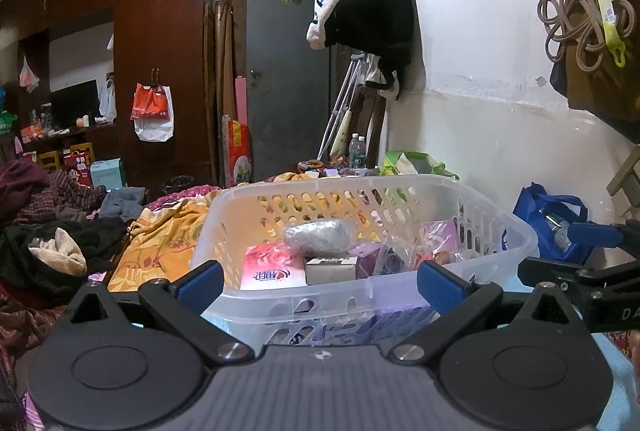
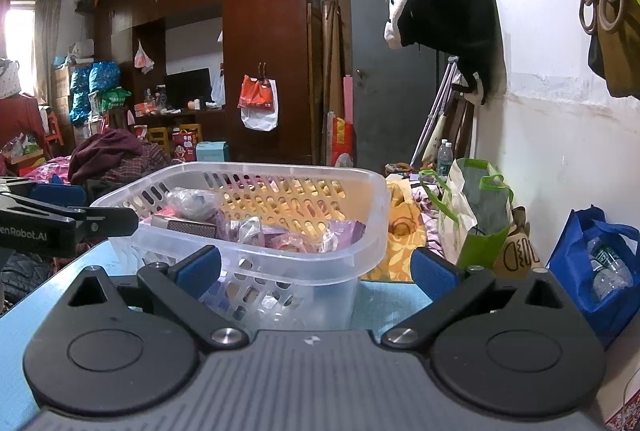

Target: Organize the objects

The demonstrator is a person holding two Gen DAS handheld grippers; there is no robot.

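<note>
A clear plastic basket (image 1: 500, 231) with a perforated wall stands on a light blue surface, just ahead of both grippers. It holds a pink packet (image 1: 272, 269), a small white box (image 1: 331, 268), a silvery wrapped bundle (image 1: 320, 236) and purple packets (image 1: 438, 233). My left gripper (image 1: 320, 283) is open and empty, its fingers spread before the basket's near wall. My right gripper (image 2: 316, 269) is open and empty, facing the basket (image 2: 360, 227) from its right. The right gripper shows at the right edge of the left wrist view (image 1: 576, 259); the left gripper shows at the left edge of the right wrist view (image 2: 68, 219).
A blue bag (image 2: 592, 263) with a water bottle stands right by the white wall. A green-and-white bag (image 2: 476, 219) and a yellow floral blanket (image 1: 160, 243) lie behind the basket. Piled clothes (image 1: 52, 251) lie left. A wardrobe (image 1: 160, 63) and grey door (image 1: 288, 71) stand far back.
</note>
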